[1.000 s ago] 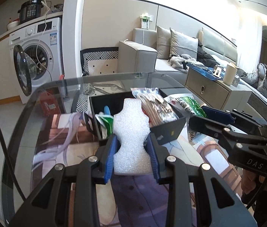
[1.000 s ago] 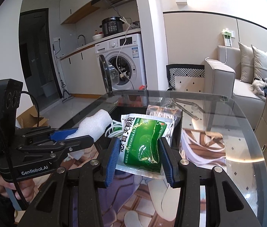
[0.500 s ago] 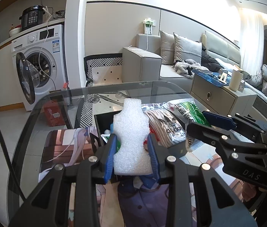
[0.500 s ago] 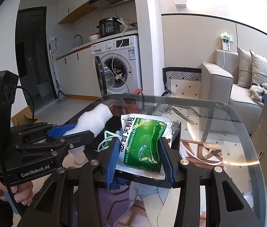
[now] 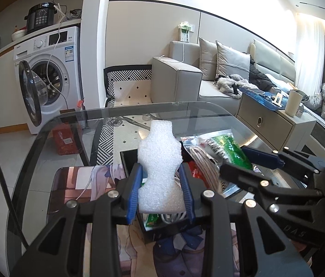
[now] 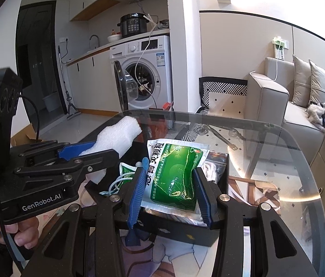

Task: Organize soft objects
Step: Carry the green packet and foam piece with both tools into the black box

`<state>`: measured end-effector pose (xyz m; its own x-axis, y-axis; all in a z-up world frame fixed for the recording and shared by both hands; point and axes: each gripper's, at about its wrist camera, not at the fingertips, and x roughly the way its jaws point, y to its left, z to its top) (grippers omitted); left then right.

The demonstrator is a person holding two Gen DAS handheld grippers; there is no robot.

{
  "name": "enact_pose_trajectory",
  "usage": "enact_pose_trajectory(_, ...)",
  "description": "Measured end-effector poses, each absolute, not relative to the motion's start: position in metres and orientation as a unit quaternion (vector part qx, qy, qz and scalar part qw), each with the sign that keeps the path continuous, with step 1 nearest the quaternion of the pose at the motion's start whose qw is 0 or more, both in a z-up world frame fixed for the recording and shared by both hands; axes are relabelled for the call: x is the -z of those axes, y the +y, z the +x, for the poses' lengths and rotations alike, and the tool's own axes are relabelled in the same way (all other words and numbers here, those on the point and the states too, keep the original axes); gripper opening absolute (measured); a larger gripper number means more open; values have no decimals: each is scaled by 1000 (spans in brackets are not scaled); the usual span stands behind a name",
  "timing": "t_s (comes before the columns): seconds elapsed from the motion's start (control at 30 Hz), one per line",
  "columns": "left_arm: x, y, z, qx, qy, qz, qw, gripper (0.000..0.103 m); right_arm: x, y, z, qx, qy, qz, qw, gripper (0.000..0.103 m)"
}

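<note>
A: Well, where does the foam sit against the left gripper [image 5: 161,190]?

B: Squarely between its blue pads; the white foam piece [image 5: 160,173] is pinched at its narrow waist, its lower lobe down between the fingers and its upper part standing tall above the tips; so that gripper is clenched on the foam.

A: And from the other side?

B: In the right wrist view the left gripper [image 6: 93,153] comes in from the left edge, and the foam piece [image 6: 118,137] pokes out past its fingertips, slanting up and to the right; a hand [image 6: 7,228] wraps the handle below.

A: What about the right gripper [image 6: 169,185]?

B: It is clamped on a green sachet [image 6: 176,177], white-bordered with printed characters; the pads press its two long edges and the packet bulges slightly between them; its top edge reaches beyond the fingertips.

A: Where are both things relative to the box?

B: Both are held over the black box [image 6: 208,235] that stands on the glass table [image 6: 300,184]; the sachet hangs above the box's near half, the foam over its left side; whether either touches the contents I cannot tell.

A: What lies inside?

B: A coiled white cable [image 6: 118,182], another small green packet [image 6: 125,168], and a clear bag of cords [image 5: 205,161]; in the left wrist view the right gripper [image 5: 245,161] reaches in from the right with the green sachet [image 5: 229,149] just beside the foam.
</note>
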<state>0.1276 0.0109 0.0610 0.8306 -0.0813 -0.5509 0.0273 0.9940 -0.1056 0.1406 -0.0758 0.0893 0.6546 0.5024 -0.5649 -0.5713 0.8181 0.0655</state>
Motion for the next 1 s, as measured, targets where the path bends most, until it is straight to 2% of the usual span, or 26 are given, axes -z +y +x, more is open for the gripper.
enact_pose_trajectory(0.8, -42, 18, 154, 41, 311, -51, 948, 32, -66, -45, 175, -299, 321, -112, 892, 43)
enact_pose_trajectory(1.0, -39, 14, 157, 49, 316, -46, 946, 32, -66, -50, 173, -302, 323, -135, 887, 52)
